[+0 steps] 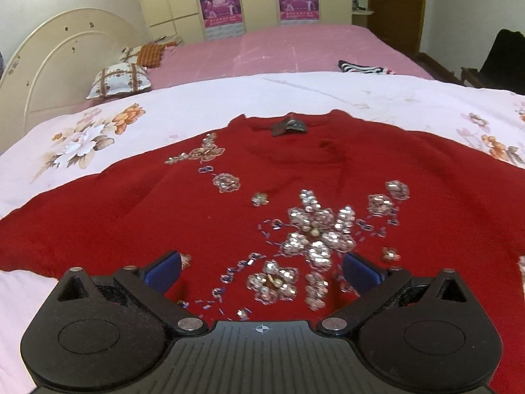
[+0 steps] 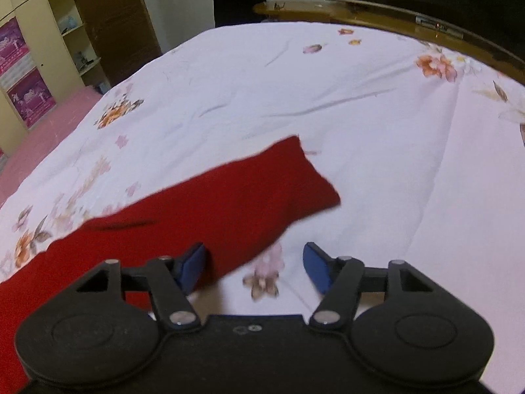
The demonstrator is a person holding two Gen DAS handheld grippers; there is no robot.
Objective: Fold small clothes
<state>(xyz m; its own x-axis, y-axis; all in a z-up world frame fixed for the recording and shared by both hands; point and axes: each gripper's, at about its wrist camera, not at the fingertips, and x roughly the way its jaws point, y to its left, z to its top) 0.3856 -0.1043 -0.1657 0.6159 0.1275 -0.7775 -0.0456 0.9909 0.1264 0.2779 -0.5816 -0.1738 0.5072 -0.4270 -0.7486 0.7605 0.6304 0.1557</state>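
Floral bedsheet (image 1: 137, 105) covers the bed. Red sequined sweater (image 1: 164, 203) lies flat on it, neckline away from the left camera, one sleeve (image 2: 249, 180) stretched out over the sheet. Left gripper (image 1: 262, 271) released, above the sequin flowers (image 1: 315, 233). Right gripper (image 2: 256, 267) released, straddling the sleeve's edge.

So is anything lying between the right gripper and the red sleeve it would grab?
Nothing visible. The right gripper is open over the white floral sheet, and the red sleeve stretches flat just ahead, its edge already by the inner finger. Only bare sheet shows between the fingers.
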